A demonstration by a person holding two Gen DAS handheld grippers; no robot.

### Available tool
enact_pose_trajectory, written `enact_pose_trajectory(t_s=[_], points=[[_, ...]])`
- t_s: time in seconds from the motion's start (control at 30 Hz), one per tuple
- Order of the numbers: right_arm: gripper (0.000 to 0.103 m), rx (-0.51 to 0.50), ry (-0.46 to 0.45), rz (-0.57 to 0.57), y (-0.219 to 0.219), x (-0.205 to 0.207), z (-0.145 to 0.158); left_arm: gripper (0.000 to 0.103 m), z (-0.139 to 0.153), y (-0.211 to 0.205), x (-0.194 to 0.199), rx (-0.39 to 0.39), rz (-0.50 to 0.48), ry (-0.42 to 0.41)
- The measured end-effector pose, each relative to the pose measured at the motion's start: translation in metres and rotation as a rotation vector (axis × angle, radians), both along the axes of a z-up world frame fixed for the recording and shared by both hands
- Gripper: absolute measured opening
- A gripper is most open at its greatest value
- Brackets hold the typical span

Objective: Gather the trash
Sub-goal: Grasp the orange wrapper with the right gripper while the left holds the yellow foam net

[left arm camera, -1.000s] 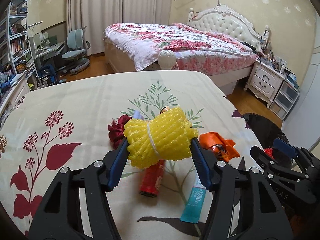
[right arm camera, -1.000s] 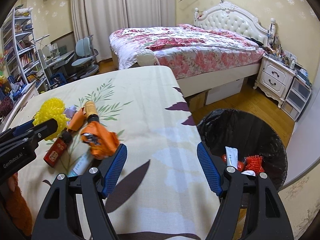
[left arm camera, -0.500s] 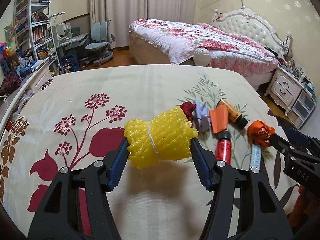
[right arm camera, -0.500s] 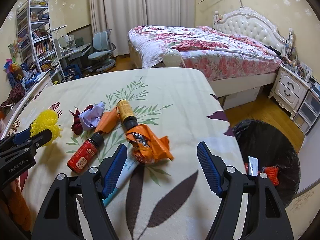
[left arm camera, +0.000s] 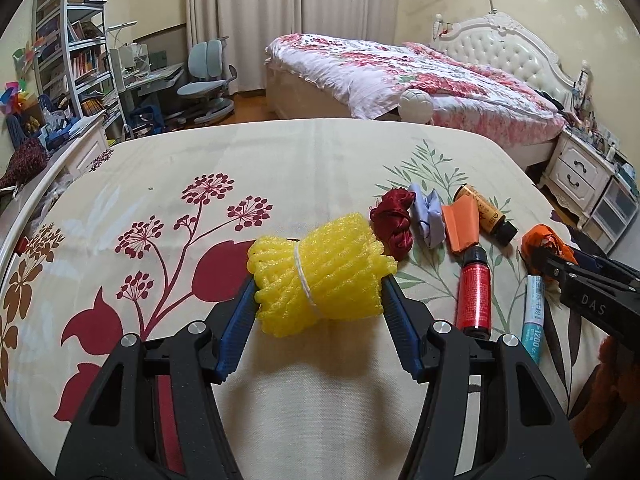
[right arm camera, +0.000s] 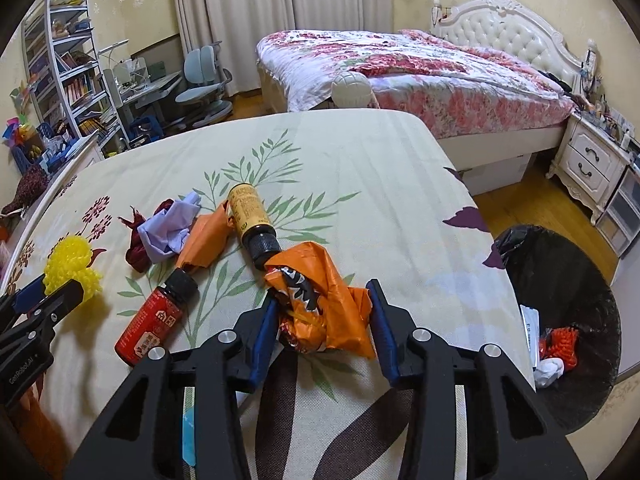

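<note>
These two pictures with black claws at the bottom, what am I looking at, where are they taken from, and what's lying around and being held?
The claws are hand-held two-finger grippers, one in each of a person's hands, each with a camera looking along its fingers. One picture is from the left gripper, shut on a yellow foam net. The other is from the right gripper, whose jaws are closing around a crumpled orange wrapper. On the flowered cloth lie a red bottle, a yellow-labelled bottle, orange paper and lilac cloth. A black-lined bin stands beside it.
</note>
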State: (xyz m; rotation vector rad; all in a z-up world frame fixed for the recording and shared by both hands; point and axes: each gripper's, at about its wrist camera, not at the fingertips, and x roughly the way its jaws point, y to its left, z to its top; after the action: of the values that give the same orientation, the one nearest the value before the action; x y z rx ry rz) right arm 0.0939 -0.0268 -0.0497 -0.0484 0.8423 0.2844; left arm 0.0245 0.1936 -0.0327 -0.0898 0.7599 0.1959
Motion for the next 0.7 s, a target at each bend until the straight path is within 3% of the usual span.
enact_pose_trajectory(t_s=[0.7], points=[[0.039, -0.010, -0.073, -0.090, -0.047, -0.030, 0.019, 0.058, 0.017, -0.039, -0.010, -0.012, -0.059, -0.044]])
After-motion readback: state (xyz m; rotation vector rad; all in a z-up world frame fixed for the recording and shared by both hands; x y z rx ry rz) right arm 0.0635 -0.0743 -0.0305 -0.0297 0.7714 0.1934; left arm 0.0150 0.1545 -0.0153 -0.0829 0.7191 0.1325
